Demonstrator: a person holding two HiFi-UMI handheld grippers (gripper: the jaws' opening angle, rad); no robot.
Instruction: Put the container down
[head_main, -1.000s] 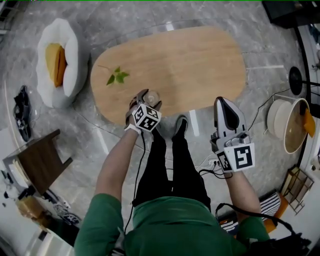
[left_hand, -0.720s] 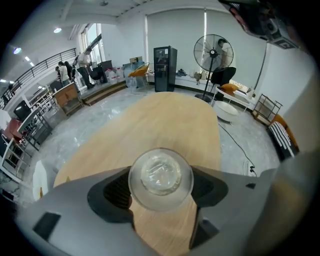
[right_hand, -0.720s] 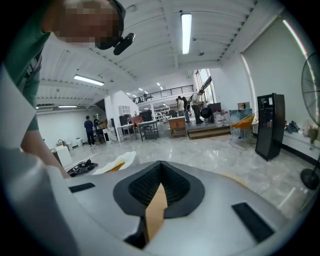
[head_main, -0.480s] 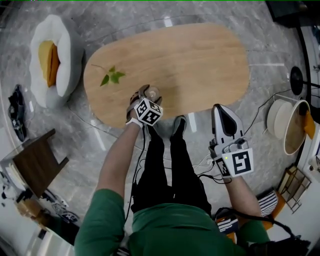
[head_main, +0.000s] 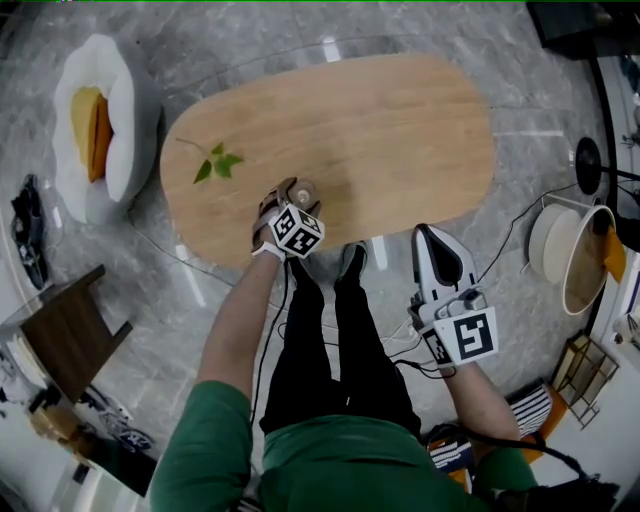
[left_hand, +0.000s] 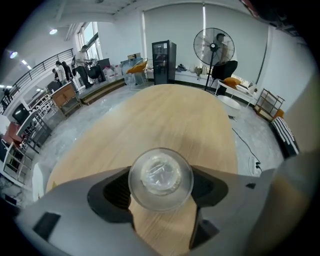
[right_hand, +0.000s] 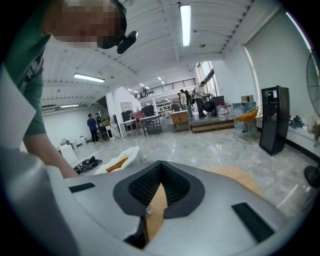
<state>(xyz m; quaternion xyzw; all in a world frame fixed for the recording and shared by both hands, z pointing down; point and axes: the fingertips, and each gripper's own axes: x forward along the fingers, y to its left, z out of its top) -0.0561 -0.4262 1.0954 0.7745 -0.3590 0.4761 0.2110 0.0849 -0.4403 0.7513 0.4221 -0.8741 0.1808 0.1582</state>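
A small clear round container (head_main: 306, 188) sits between the jaws of my left gripper (head_main: 298, 190), which is shut on it over the near edge of the oval wooden table (head_main: 380, 130). In the left gripper view the container (left_hand: 160, 178) shows from above, crinkled clear film inside it, with the left gripper (left_hand: 160, 194) pressing both sides and the table (left_hand: 170, 115) beneath. Whether it touches the wood I cannot tell. My right gripper (head_main: 425, 233) hangs over the floor right of the person's legs, shut and empty. In its own view the right gripper (right_hand: 152, 205) has its jaws together.
A green leaf sprig (head_main: 213, 163) lies on the table's left part. A white lounge seat with an orange cushion (head_main: 100, 125) stands left, a dark wooden stool (head_main: 70, 340) below it. Round tubs (head_main: 570, 250) and cables sit right. A standing fan (left_hand: 213, 46) is beyond the table.
The left gripper stays at the table's near edge with the container. The right gripper has drifted a little down and left, toward the person. The head view shifted slightly.
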